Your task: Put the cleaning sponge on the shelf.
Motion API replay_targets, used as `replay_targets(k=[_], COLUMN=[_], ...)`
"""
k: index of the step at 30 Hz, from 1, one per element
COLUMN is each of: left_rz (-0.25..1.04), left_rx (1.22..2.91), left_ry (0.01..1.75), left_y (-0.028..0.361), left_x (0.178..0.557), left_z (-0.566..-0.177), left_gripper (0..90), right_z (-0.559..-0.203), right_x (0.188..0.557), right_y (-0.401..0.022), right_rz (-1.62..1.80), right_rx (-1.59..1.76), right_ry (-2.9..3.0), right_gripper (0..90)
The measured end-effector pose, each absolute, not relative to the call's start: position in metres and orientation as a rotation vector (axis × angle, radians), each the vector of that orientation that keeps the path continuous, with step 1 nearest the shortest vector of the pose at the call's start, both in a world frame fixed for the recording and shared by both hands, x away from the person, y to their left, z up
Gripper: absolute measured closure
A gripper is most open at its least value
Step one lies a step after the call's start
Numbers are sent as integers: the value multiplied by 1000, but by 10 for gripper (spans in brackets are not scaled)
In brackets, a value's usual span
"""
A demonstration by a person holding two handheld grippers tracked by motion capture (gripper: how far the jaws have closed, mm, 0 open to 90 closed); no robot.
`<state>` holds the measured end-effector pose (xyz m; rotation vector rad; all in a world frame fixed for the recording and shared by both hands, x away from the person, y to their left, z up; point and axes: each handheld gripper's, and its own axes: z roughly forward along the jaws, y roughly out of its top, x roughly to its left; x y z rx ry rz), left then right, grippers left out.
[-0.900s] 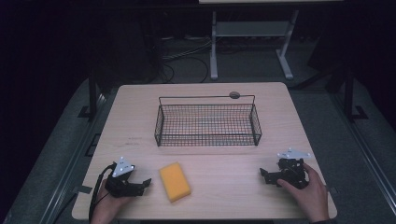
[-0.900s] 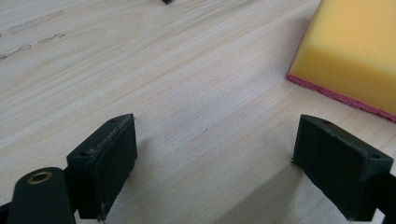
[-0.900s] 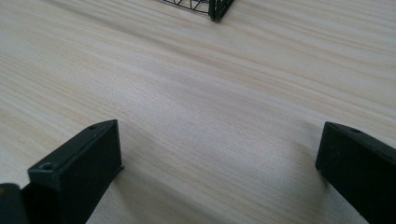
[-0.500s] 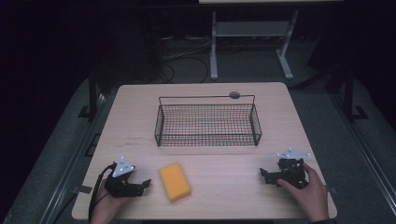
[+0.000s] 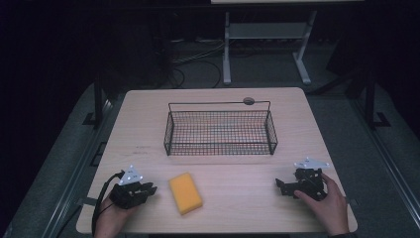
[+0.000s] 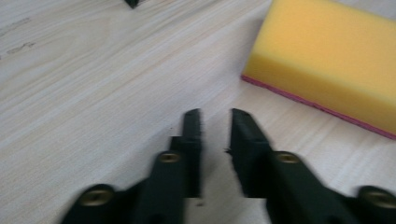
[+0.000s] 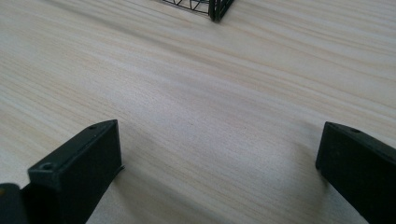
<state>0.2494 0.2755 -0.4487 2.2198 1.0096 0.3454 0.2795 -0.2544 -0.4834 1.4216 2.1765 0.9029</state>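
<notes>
The yellow sponge lay flat on the table, just beside the left gripper, whose jaws stood narrow with nothing between them. The right gripper rested well apart, jaws wide and empty. The wire basket behind held nothing, so I judge the work was not begun. The pale wooden table stood in a dark room.

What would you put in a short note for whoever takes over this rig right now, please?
Left gripper: fingers nearly closed on nothing, resting on the table just left of the yellow sponge.
Right gripper: fingers wide open, empty, near the table's right front.
Wire basket: mid-table, nothing in it.
Done: nothing picked up.
Left: probably open the left fingers, grasp the sponge and put it in the basket.
</notes>
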Motion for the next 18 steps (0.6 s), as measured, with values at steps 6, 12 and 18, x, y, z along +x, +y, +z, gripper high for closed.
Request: replay_targets(k=[6, 12, 18], left_rz=[310, 296, 285], left_rx=[2245, 2234, 2244], left_ry=[1010, 1012, 991], left_y=[272, 267, 259], left_x=[250, 250, 256], left_z=[-445, -443, -443], left_gripper=[896, 896, 897], right_z=[-483, -483, -483], right_x=[279, 279, 279], right_y=[-254, -254, -254], right_rz=[903, 903, 902], right_rx=[1422, 1422, 1421], right_ry=[2177, 2176, 2177], right_gripper=[0, 0, 0])
